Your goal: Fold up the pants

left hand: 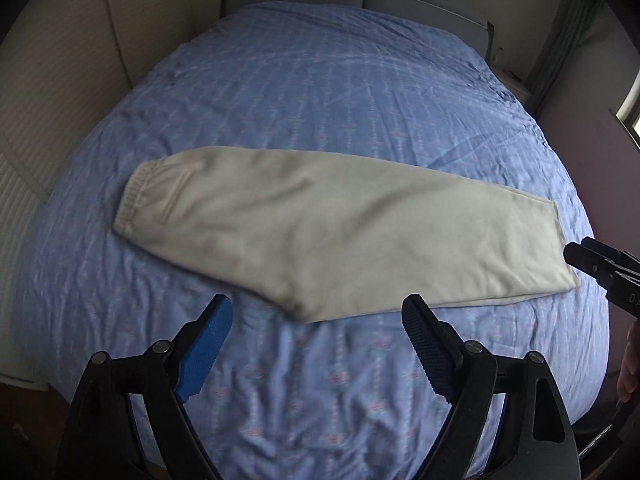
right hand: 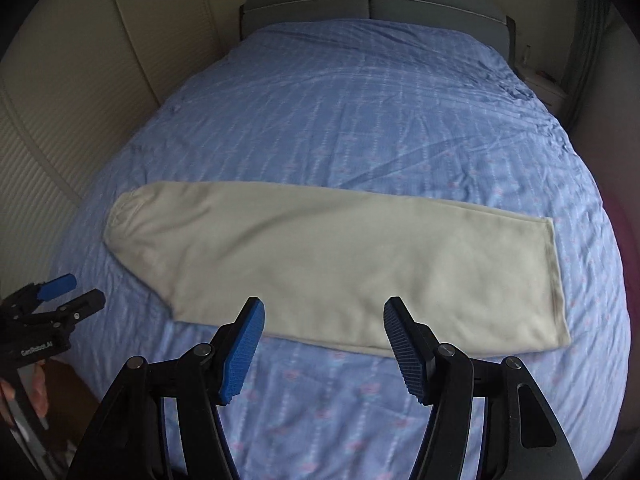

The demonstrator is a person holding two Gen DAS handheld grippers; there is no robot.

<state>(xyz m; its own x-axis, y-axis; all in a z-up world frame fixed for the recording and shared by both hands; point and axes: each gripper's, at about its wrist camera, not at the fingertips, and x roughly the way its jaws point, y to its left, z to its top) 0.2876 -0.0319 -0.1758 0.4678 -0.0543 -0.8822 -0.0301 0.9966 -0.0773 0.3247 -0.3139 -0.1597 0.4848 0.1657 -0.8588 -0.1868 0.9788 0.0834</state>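
Note:
Cream pants [left hand: 320, 228] lie flat on the blue bed cover, folded lengthwise with one leg on the other, waistband at the left and hems at the right; they also show in the right wrist view [right hand: 328, 256]. My left gripper [left hand: 316, 312] is open and empty, hovering just in front of the pants' near edge by the crotch. My right gripper [right hand: 324, 312] is open and empty, above the near edge of the legs. It appears in the left wrist view [left hand: 576, 256] beside the hems. The left gripper appears at the left of the right wrist view [right hand: 80, 292].
The blue patterned bed cover [left hand: 320, 92] fills the bed. A grey headboard [right hand: 372, 0] stands at the far end. A pale wardrobe wall [left hand: 48, 72] runs along the left. A nightstand [right hand: 540, 80] and curtains sit at the far right.

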